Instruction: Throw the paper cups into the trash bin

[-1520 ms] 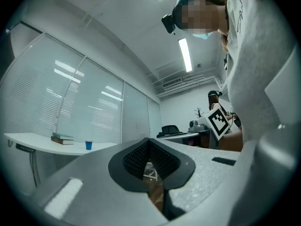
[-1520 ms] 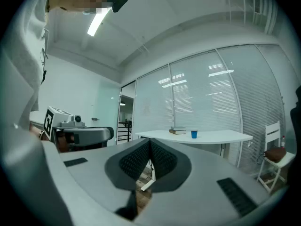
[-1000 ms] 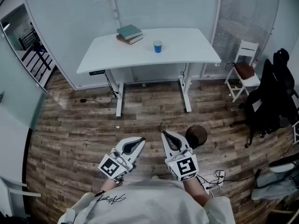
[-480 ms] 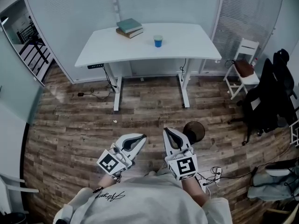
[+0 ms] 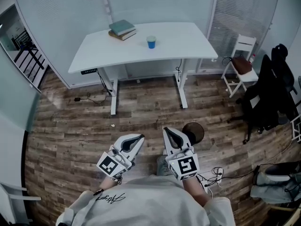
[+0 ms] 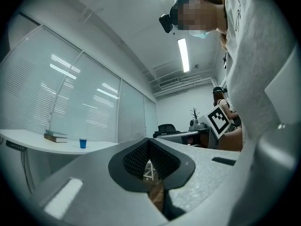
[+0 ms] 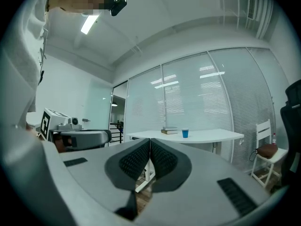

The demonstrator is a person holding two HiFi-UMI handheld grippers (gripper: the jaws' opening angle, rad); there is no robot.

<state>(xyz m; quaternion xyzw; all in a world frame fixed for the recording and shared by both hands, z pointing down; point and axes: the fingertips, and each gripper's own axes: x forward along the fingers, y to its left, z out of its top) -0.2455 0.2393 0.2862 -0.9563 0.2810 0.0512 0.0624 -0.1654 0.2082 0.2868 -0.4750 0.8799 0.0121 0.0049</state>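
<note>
Paper cup: one blue paper cup [image 5: 151, 42] stands upright on the white desk [image 5: 188, 48], toward its back edge and well apart from both grippers. It is too small to tell whether anything is in it.
Books: two stacked books [image 5: 122, 29] lie at the desk's back left corner, near the cup but not touching it.
Trash bin: a dark round bin [image 5: 199, 132] stands on the wooden floor [image 5: 70, 126], just beside the right gripper on its outer side. That gripper covers the bin's near left rim, and the inside is too dark to make out any contents.
Right gripper: the right gripper [image 5: 167, 131] is held low in front of the person and points toward the desk. Its fingers are closed on each other with nothing between them.
Left gripper: the left gripper [image 5: 139, 137] is beside the right one and points the same way. Its fingers meet at the tips and hold nothing.
Head view only: the bin, the floor, and a black chair [image 5: 270, 93] at the right wall, hung with dark things I cannot identify.
Gripper views only: ceiling lights and the person's torso from below. The cup and books show as tiny shapes on the desk's edge.
White chair: a small white chair [image 5: 241, 62] stands right of the desk. The right gripper view shows it too.
Cut off: a pale bundle [image 5: 277, 185] at the lower right runs out of frame.
</note>
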